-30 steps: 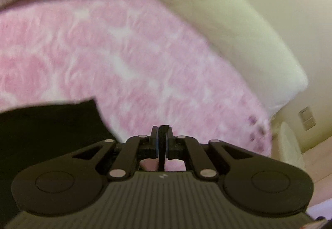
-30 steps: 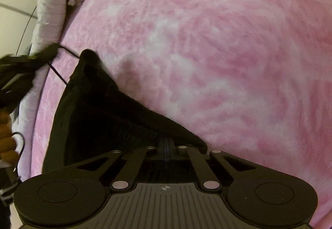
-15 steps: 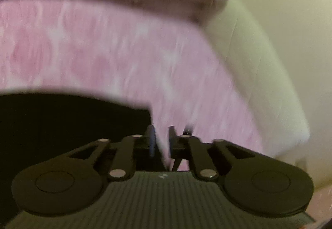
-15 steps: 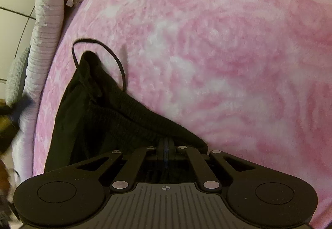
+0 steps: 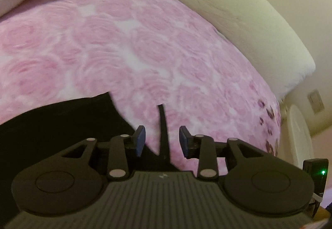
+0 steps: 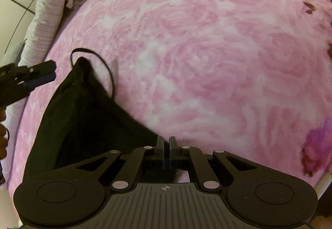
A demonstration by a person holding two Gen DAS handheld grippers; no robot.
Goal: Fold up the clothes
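Observation:
A black garment (image 6: 83,115) lies crumpled on the pink blanket, and its thin drawstring (image 6: 103,63) loops out over the blanket. My right gripper (image 6: 166,146) is shut on the garment's near edge and holds it slightly raised. In the left wrist view the same black garment (image 5: 51,125) fills the lower left. My left gripper (image 5: 162,137) has its jaws opening, and a black drawstring end (image 5: 162,123) stands between the pads without touching either. The left gripper (image 6: 53,72) also shows at the left edge of the right wrist view, beside the garment's far corner.
A pink rose-patterned blanket (image 5: 145,52) covers the bed. A cream bolster (image 5: 238,21) runs along its far right side, with white striped bedding (image 6: 45,17) bunched at the head end. A wall socket (image 5: 315,100) is on the right wall. A person's hand (image 6: 2,125) shows at the left edge.
My left jaws went from shut to wide apart, and the drawstring dropped into a loop on the blanket. The right gripper stayed shut on the garment edge.

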